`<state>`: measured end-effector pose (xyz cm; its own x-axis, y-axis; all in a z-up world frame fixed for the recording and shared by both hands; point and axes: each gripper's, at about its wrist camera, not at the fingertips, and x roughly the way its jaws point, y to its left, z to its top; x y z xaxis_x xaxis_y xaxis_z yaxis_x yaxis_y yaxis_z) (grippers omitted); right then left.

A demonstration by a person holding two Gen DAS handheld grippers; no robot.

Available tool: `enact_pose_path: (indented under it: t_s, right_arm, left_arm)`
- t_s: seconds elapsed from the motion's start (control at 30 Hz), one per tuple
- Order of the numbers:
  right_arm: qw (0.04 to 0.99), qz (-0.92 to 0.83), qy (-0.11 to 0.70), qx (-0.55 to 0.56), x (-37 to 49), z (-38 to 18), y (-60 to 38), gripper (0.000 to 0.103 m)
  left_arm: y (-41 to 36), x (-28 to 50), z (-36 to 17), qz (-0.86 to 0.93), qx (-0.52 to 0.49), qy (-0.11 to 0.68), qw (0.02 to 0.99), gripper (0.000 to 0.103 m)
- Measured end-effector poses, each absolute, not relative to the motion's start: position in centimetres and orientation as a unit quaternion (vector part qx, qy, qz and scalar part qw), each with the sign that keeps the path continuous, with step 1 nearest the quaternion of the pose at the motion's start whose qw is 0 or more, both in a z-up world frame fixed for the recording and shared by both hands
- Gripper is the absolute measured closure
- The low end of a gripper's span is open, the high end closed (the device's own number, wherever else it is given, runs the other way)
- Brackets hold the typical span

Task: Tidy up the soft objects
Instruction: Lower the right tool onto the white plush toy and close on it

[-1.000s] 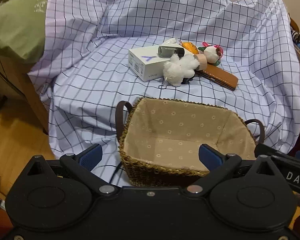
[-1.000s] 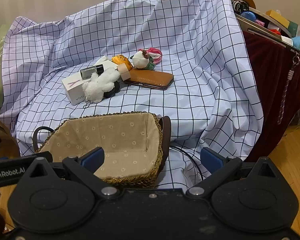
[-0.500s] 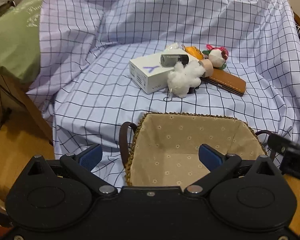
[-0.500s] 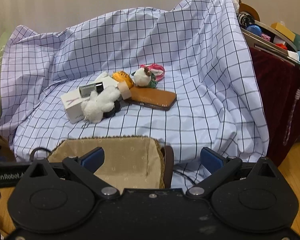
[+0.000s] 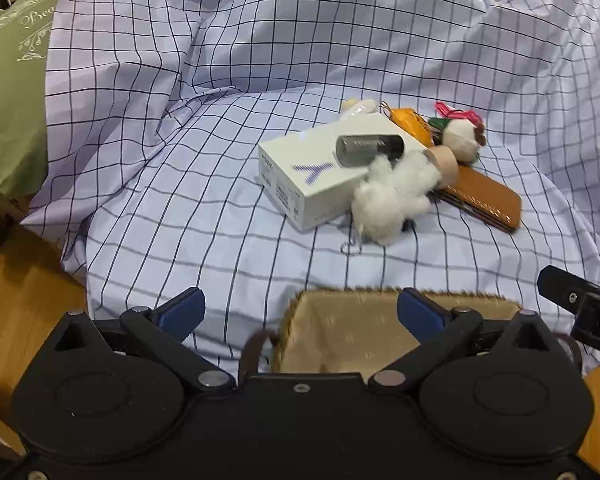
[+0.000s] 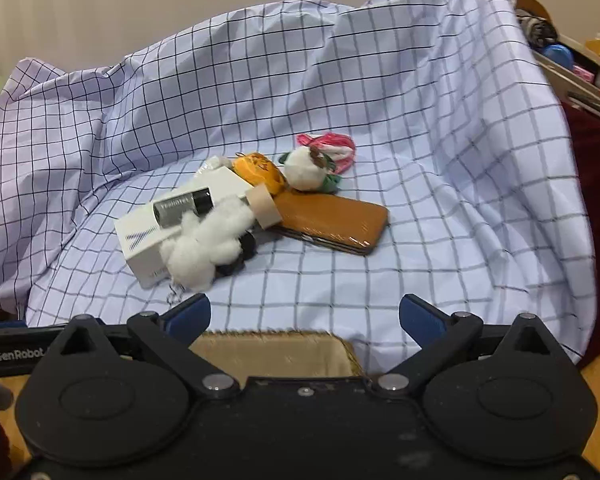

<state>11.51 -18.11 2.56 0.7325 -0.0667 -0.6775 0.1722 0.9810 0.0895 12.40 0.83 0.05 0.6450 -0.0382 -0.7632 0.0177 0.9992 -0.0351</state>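
A checked sheet (image 5: 220, 208) covers the seat, with toys piled in the middle.

The fluffy white toy (image 5: 392, 196) leans on a white box (image 5: 300, 176). The basket (image 5: 360, 332) sits near both grippers. The left gripper (image 5: 300, 312) and right gripper (image 6: 304, 316) are wide apart, holding nothing.

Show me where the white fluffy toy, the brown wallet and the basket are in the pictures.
white fluffy toy (image 5: 392, 196), left wrist view, on the middle of its body.
brown wallet (image 6: 332, 220), right wrist view, on its flat top face.
basket (image 5: 352, 320), left wrist view, on its cloth-lined inner wall.
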Motion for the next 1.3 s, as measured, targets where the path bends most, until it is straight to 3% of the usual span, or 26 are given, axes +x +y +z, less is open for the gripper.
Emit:
enact_pose_path:
  t_s: [0.87,1.2,1.3]
  right_arm:
    - [0.901,0.036,0.418,0.114,26.1,-3.0,-12.2,0.004]
    - [0.876,0.068,0.450,0.159,27.7,-5.2,-12.9,0.043]
    - [0.877,0.085,0.447,0.157,27.3,-5.0,-12.8,0.065]
  left_arm:
    - [6.5,19.5,-3.5,0.032,-0.067,0.455,0.887,0.005]
    - [6.8,19.9,-3.5,0.041,-0.069,0.448,0.890,0.005]
    - [6.2,20.2,-3.3,0.033,-0.062,0.446,0.892,0.005]
